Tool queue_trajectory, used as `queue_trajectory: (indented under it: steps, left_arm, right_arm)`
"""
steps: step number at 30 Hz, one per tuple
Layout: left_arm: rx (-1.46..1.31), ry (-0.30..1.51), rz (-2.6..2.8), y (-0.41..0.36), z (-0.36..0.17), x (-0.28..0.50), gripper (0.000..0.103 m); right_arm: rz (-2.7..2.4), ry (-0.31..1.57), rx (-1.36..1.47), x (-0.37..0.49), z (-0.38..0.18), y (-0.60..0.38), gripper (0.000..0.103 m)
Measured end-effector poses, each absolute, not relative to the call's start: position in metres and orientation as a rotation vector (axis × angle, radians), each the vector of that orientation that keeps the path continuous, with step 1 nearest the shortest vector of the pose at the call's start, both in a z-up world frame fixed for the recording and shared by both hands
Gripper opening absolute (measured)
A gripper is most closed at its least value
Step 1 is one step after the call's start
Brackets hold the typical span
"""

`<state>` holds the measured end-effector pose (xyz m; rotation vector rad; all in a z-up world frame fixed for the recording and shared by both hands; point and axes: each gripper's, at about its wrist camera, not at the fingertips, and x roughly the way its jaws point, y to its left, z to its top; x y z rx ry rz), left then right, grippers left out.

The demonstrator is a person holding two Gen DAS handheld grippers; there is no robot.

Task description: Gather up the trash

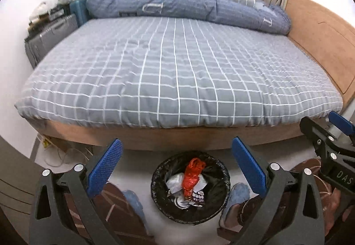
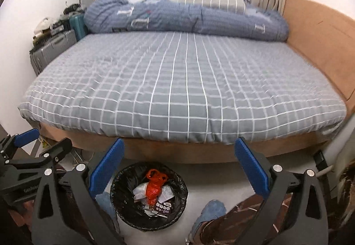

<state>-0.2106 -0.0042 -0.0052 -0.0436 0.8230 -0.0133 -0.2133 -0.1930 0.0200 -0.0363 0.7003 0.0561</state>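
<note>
Two wrist views, both looking down past open jaws toward a bedroom floor. The left gripper point(image 1: 177, 167) stands wide with nothing between its blue pads; the right gripper point(image 2: 179, 167) is likewise wide and empty.

The trash bin point(image 1: 224, 169), round and lined with a black bag, sits on the pale floor just in front of the bed point(image 1: 177, 67). In the left view it lies at 6 o'clock, almost centred between the fingers; in the right view it lies at about 7 o'clock, nearer the left finger. The left gripper is therefore judged the better aligned with the bin.

Inside the bin: a knotted red plastic bag point(image 1: 192, 175) with its long axis running roughly 12 to 6 o'clock, crumpled white paper point(image 1: 175, 183) beside it, a dark printed wrapper point(image 1: 198, 197) at its lower end, and what may be a can top beneath, though blur makes this uncertain.

The checked bedsheet shows no loose trash. A folded blue quilt point(image 1: 188, 5) lies at 12 o'clock across the far side of the bed. The person's slippered feet point(image 1: 238, 191) flank the bin at 3 and 9 o'clock. Collection appears largely done.
</note>
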Motion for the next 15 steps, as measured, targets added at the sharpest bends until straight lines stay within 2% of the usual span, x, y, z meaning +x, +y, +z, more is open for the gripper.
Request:
queue_trajectory:
  steps: [6, 15]
  left_arm:
    - [-0.029, 0.754, -0.017, -0.004, 0.031, -0.241, 0.097]
    - [-0.032, 0.729, -0.024, -0.006, 0.048, -0.261, 0.097]
  right_arm:
    - [0.05, 0.652, -0.023, -0.248, 0.047, -0.197, 0.095]
    - [0.039, 0.629, 0.002, -0.268, 0.06, -0.205, 0.095]
